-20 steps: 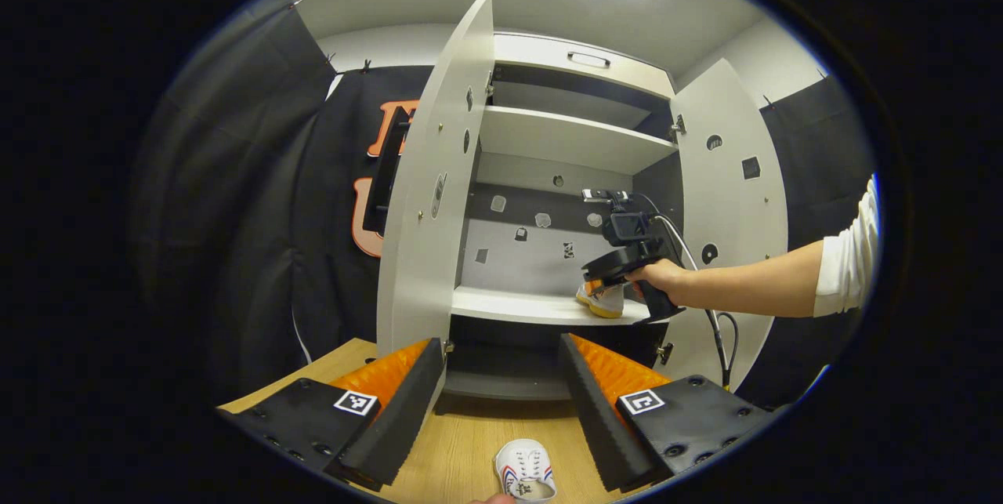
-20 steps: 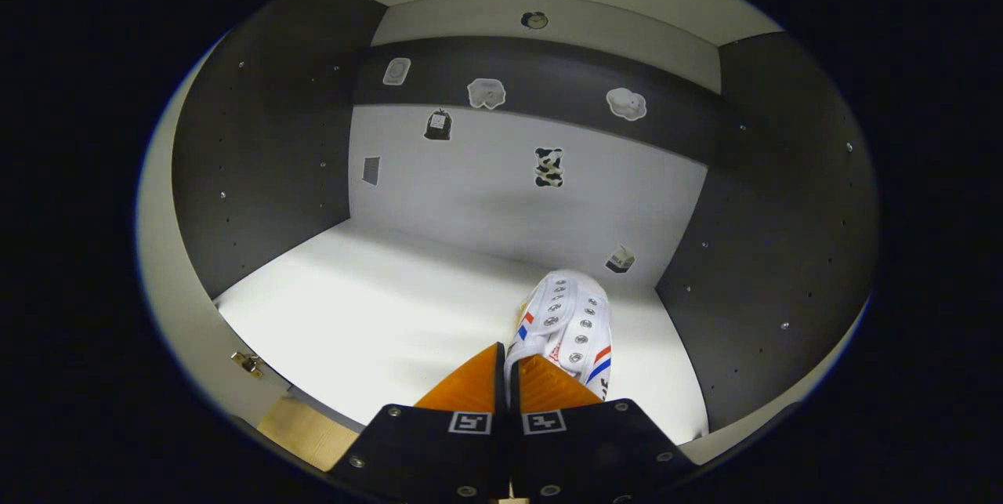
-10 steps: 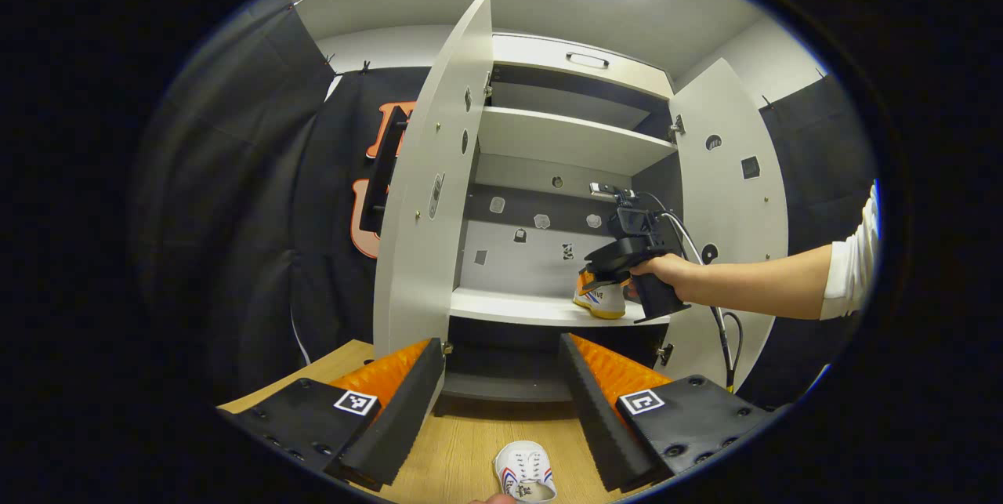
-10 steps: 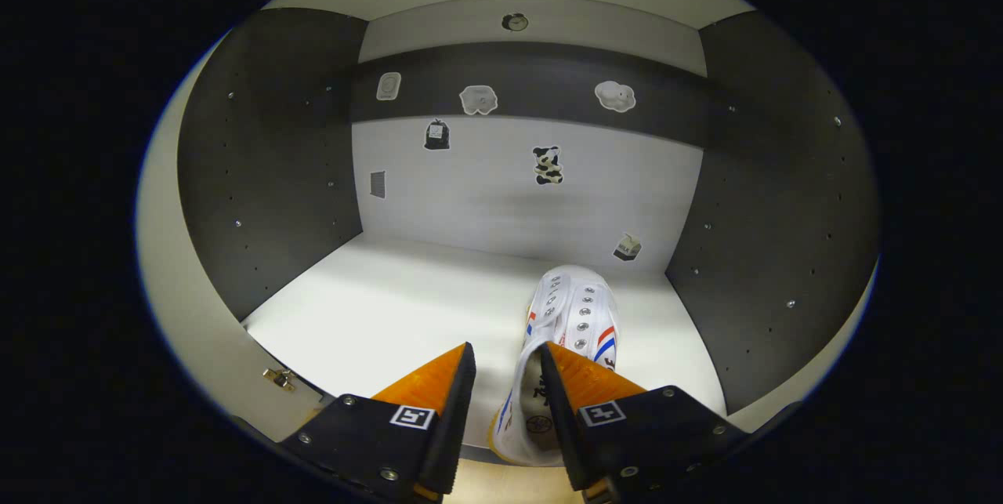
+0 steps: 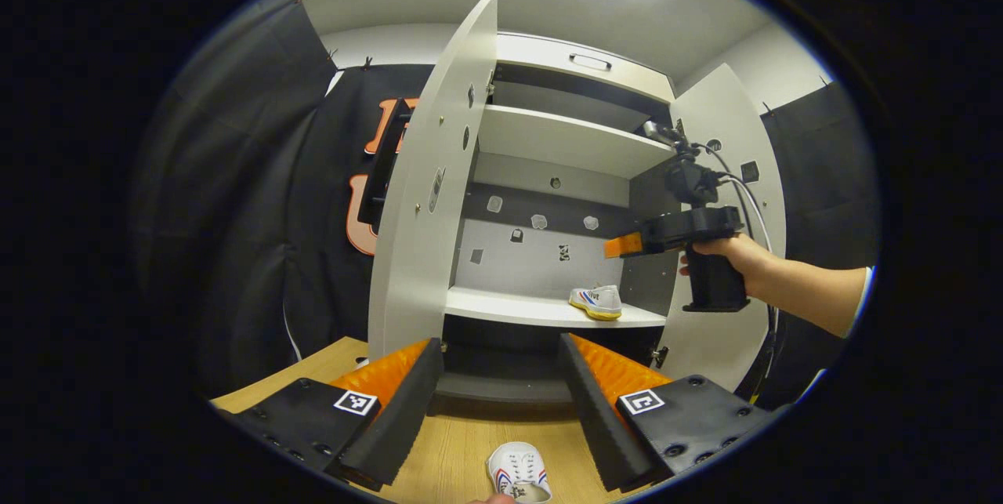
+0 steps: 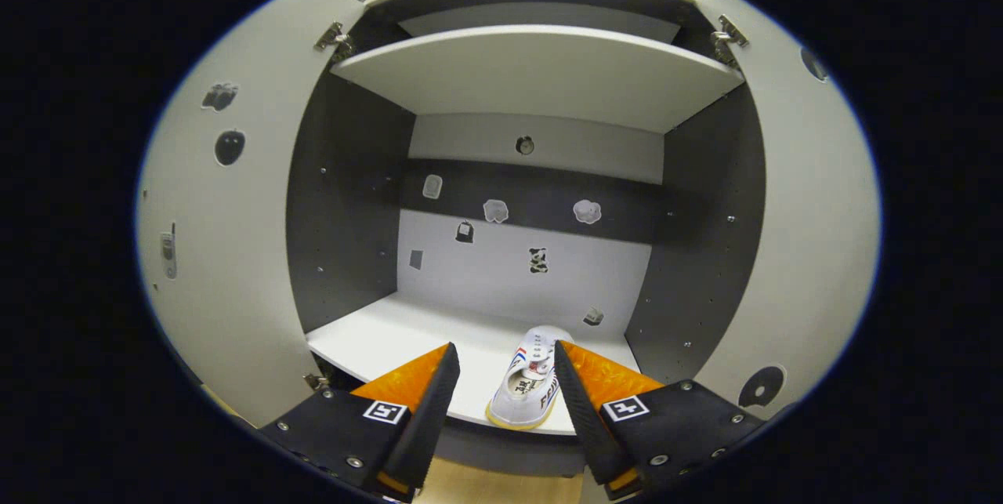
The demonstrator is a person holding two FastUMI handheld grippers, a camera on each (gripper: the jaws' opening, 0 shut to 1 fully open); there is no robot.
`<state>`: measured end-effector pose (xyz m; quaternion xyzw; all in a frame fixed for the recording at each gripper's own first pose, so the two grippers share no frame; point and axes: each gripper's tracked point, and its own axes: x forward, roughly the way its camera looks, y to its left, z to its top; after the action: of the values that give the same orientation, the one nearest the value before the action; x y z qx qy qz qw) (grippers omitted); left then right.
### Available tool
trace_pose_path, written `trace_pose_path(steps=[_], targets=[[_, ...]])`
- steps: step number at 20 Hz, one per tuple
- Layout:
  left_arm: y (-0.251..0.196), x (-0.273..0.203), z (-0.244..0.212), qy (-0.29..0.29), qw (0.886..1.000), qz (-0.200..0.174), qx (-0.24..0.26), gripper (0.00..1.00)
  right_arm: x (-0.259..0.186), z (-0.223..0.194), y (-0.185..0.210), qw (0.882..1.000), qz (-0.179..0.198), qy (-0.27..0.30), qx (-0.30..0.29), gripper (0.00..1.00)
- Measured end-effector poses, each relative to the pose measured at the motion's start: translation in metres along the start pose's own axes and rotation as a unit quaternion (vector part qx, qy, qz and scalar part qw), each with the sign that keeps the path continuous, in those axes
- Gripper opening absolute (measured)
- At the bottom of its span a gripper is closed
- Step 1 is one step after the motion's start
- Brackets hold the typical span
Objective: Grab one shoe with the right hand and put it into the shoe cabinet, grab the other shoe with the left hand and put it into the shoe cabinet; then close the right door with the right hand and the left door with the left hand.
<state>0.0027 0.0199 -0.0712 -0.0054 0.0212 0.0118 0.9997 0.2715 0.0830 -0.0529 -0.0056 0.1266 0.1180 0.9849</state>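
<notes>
Wooden bench (image 5: 462,449) carries an open shoe cabinet (image 5: 576,145); both doors stand wide.

First shoe (image 6: 526,390) sits on the middle shelf (image 6: 376,335), toward the right side wall, heel at the shelf's front edge, toe pointing at the back panel. Right gripper (image 6: 501,386) is outside the cabinet mouth, fingers spread, nothing between them touching; the shoe lies beyond. In the left gripper view it (image 5: 619,247) hangs above and right of that shoe (image 5: 597,302), held by a hand (image 5: 725,253).

Second shoe (image 5: 519,473) lies on the bench directly below the left gripper (image 5: 497,394), between its spread, empty fingers, long axis pointing toward the cabinet. Left is clearly nearer.

Judgement: next is a descent onto this shoe.

Obstacles: left door (image 5: 423,190) close on the left; the shelf's free space lies left of the first shoe.
</notes>
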Motion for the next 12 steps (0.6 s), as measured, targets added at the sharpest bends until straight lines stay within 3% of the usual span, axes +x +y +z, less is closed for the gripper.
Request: trace_pose_path(steps=[2,6,9,12], targets=[[0.002,-0.001,-0.002,0.002,1.000,-0.001,-0.002,0.96,-0.041,0.007,0.003,0.999,0.000,-0.040,0.011,0.77],[0.006,-0.002,-0.012,0.021,1.000,-0.003,0.009,0.96,-0.125,0.001,-0.003,0.993,-0.039,-0.115,-0.002,0.81],[0.001,-0.006,-0.022,0.035,0.999,-0.010,0.021,1.00,-0.174,-0.039,0.007,0.992,-0.050,-0.117,-0.022,0.85],[-0.009,-0.011,-0.050,0.067,0.997,-0.019,0.029,0.96,-0.210,-0.088,0.022,0.993,-0.053,-0.102,-0.018,0.92]])
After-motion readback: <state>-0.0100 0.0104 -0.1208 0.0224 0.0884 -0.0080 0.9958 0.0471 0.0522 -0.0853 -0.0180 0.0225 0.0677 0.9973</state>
